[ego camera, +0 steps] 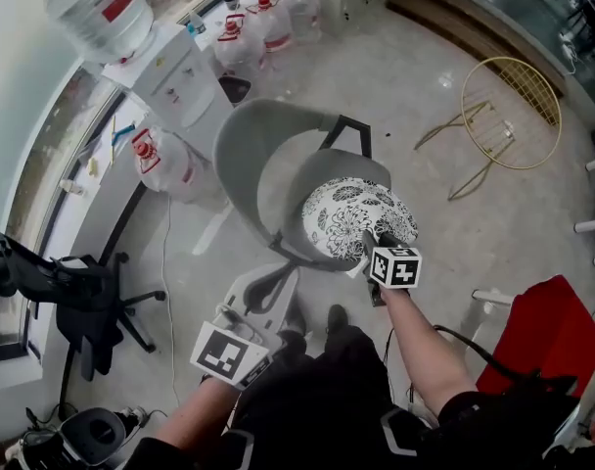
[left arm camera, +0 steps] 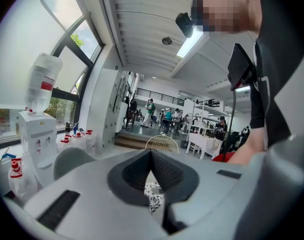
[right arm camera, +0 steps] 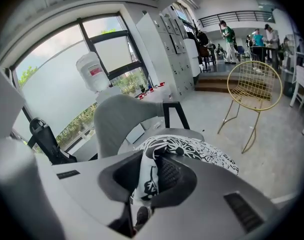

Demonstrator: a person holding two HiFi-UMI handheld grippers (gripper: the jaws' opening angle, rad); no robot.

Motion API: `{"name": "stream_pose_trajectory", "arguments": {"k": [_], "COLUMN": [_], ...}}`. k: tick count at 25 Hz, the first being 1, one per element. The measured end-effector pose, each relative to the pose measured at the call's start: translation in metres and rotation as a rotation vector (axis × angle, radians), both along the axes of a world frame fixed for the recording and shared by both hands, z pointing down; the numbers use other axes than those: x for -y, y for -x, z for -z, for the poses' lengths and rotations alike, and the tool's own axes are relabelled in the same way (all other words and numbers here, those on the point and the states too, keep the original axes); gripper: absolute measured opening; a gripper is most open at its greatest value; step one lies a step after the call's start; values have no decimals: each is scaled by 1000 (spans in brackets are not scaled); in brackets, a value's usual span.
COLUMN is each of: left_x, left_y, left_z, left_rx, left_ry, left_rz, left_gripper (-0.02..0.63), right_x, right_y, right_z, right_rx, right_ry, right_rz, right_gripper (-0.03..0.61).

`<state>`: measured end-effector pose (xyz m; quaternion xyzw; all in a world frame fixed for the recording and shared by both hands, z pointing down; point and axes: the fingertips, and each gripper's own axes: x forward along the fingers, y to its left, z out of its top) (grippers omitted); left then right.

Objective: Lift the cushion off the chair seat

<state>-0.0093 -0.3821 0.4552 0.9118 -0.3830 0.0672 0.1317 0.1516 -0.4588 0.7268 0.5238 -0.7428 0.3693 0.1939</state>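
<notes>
Cushion (ego camera: 354, 215) with a black-and-white pattern is over the seat of the grey chair (ego camera: 251, 150), and the right hand-held gripper (right arm camera: 151, 160) pinches its near edge between the jaws. The left hand-held gripper (left arm camera: 151, 156) is in front of the chair, apart from the cushion, jaws closed together and empty.

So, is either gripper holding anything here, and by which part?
The right gripper pinches the cushion by its near edge, fabric bunched between the jaws. The left gripper holds nothing.
</notes>
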Motion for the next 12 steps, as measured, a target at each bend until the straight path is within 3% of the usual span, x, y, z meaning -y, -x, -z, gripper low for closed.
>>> {"name": "stream_pose_trajectory", "arguments": {"k": [12], "left_x": [1], "left_y": [-1], "left_z": [33], "left_rx": [-26], "left_ry": [-76], "left_rz": [-44], "left_gripper": [6], "right_x": [-27], "right_y": [-11], "right_z": [122], "right_rx": [8], "right_ry": [-160], "right_rz": [-8], "right_gripper": [52]}}
